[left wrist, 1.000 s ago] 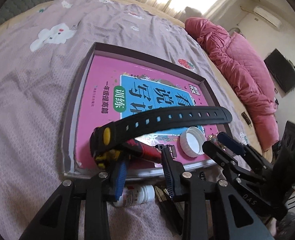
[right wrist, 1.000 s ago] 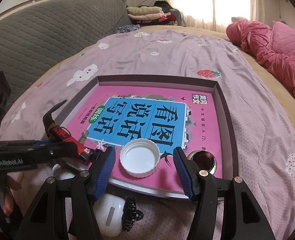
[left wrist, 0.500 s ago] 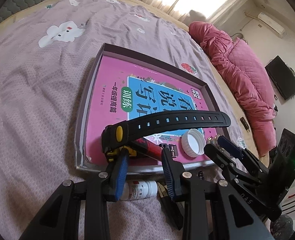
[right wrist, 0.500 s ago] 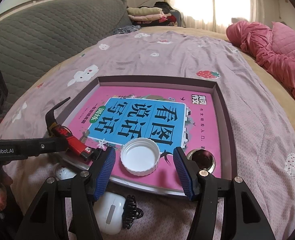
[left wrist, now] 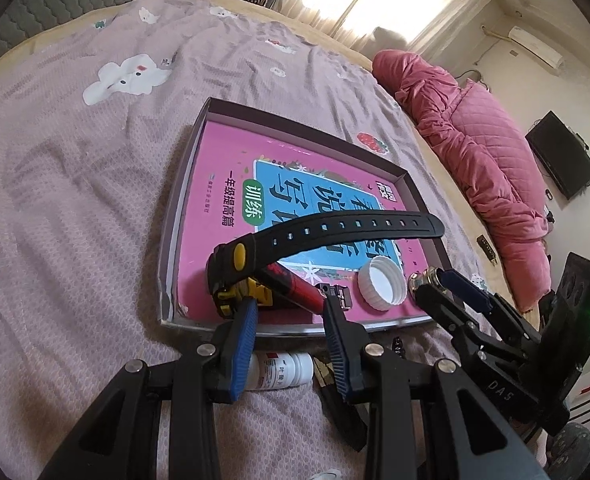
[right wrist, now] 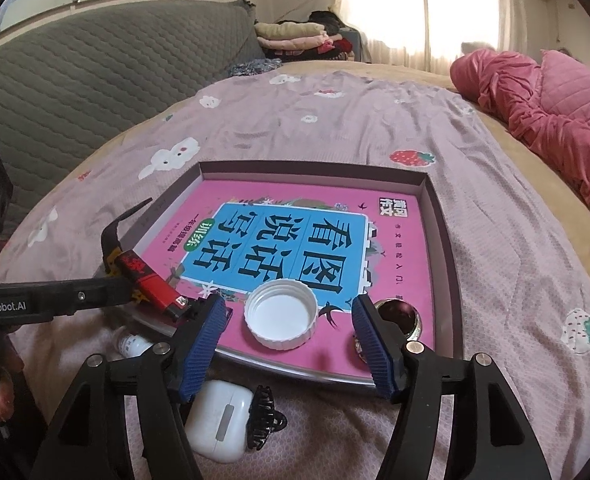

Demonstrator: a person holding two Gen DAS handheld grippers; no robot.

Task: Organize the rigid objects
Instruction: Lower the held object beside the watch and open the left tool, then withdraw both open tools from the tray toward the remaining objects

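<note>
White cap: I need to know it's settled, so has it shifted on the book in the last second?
No. The cap sits below the book's blue panel, as before.

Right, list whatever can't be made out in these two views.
- White bottle: label cut off by the left gripper's fingers in the left wrist view.
- Watch: face turned away, behind the left gripper.
- Metal cup: partly behind the right gripper's finger, jaws opening.
- Earbud case: half hidden by the right finger.

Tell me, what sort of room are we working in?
Most likely a bedroom: the tray sits on a bed with a padded headboard, a pink quilt and folded clothes beyond.
</note>
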